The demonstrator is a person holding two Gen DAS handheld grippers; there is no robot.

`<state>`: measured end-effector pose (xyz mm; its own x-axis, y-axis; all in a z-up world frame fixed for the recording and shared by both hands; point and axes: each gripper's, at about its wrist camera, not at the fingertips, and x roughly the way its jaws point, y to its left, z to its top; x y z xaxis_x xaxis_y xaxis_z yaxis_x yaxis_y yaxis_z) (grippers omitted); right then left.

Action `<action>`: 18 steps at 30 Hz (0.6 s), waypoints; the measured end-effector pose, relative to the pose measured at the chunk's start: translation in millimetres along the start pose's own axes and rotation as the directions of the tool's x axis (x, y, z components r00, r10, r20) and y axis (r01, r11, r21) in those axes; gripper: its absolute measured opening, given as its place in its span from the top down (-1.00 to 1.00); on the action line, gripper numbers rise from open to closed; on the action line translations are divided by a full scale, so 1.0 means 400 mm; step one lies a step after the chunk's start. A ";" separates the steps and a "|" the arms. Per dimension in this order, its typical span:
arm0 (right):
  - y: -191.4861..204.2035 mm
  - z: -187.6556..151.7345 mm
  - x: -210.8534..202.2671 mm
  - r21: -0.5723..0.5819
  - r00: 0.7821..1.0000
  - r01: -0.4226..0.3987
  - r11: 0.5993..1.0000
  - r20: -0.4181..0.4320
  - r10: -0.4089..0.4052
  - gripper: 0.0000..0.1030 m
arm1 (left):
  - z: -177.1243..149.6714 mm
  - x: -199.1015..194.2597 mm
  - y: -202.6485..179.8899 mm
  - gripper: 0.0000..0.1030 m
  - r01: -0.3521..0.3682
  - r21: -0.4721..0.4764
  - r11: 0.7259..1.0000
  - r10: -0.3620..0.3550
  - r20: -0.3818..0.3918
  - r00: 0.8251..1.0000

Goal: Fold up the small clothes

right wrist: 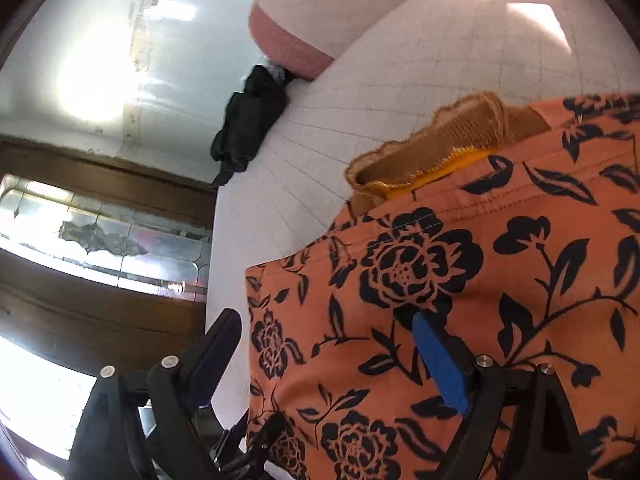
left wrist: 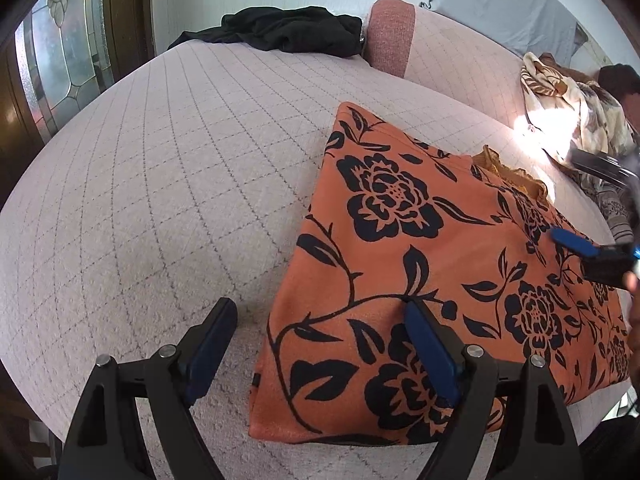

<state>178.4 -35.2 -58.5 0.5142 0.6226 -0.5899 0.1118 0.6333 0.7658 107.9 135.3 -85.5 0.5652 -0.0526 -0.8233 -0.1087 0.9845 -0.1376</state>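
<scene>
An orange garment with black flowers (left wrist: pixel 420 264) lies folded flat on the pale quilted bed (left wrist: pixel 160 184). A mustard garment (left wrist: pixel 508 172) sticks out from under its far edge, seen closer in the right wrist view as a frilled mustard edge (right wrist: pixel 440 148). My left gripper (left wrist: pixel 320 308) is open over the orange garment's near left edge, one finger above the cloth and one above the bed. My right gripper (right wrist: pixel 324 320) is open over another edge of the orange garment (right wrist: pixel 460 300). One of its blue pads (left wrist: pixel 572 242) shows at the right of the left wrist view. Neither gripper holds anything.
A black garment (left wrist: pixel 288 28) lies crumpled at the bed's far end beside a pink cushion (left wrist: pixel 390 32). A heap of patterned cloth (left wrist: pixel 576 112) sits at the far right in bright sun. A wooden door with leaded glass (left wrist: pixel 60 60) stands past the bed's left edge.
</scene>
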 end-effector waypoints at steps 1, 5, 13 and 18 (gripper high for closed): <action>0.008 -0.016 -0.030 -0.031 1.000 0.014 0.999 0.009 -0.014 -0.74 | -0.001 -0.002 0.001 -0.67 -0.003 -0.002 1.000 0.003 0.002 1.000; -0.073 -0.105 -0.184 -0.019 0.996 0.063 0.998 0.068 -0.061 -0.74 | -0.016 -0.015 0.001 -0.67 -0.016 -0.002 1.000 0.016 0.009 1.000; -0.245 -0.194 -0.455 0.124 0.974 -0.010 0.992 0.227 -0.018 -0.59 | -0.028 -0.100 -0.024 -0.67 -0.027 0.038 0.999 0.024 0.077 0.997; -0.321 -0.266 -0.485 0.219 0.973 -0.059 0.974 0.231 0.007 -0.63 | -0.047 -0.166 -0.063 -0.67 0.029 0.099 0.995 -0.040 0.115 0.993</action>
<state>-26.0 -188.4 -69.7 0.6972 0.5044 -0.5094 0.2647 0.4792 0.8369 57.8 110.9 -37.6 0.6596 -0.0726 -0.7481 -0.0111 0.9943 -0.1063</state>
